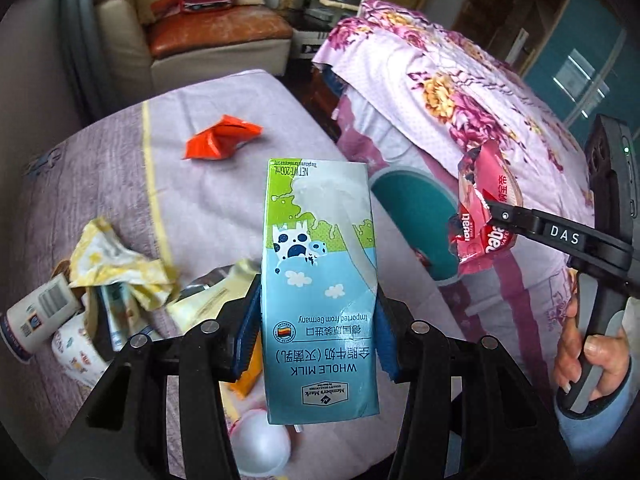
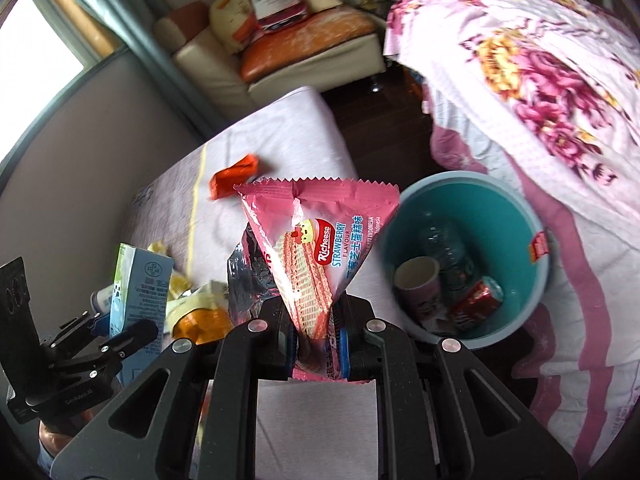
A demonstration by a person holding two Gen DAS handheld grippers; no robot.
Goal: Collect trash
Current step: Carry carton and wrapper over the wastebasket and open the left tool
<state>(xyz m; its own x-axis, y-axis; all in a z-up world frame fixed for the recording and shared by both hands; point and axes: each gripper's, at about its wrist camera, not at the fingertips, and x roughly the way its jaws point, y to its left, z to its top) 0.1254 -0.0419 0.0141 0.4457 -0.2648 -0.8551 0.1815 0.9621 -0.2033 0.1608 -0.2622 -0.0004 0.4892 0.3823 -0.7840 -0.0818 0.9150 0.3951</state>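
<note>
My left gripper [image 1: 318, 332] is shut on a blue-green whole milk carton [image 1: 318, 280] and holds it upright above the bed; the carton also shows in the right wrist view [image 2: 140, 280]. My right gripper [image 2: 318, 344] is shut on a pink strawberry wafer wrapper [image 2: 316, 248], also seen in the left wrist view [image 1: 484, 216], near the teal bin [image 2: 516, 216]. The bin holds a paper cup [image 2: 416, 280], a red can [image 2: 476, 304] and a crushed bottle. An orange wrapper [image 1: 220, 138] lies farther back on the bed.
A pile of trash lies at the left: yellow wrappers [image 1: 116, 268], a white cup [image 1: 36, 320], a white ball-like lid [image 1: 260, 440]. A floral quilt [image 1: 460, 92] hangs to the right above the bin. A sofa [image 1: 208, 40] stands beyond the bed.
</note>
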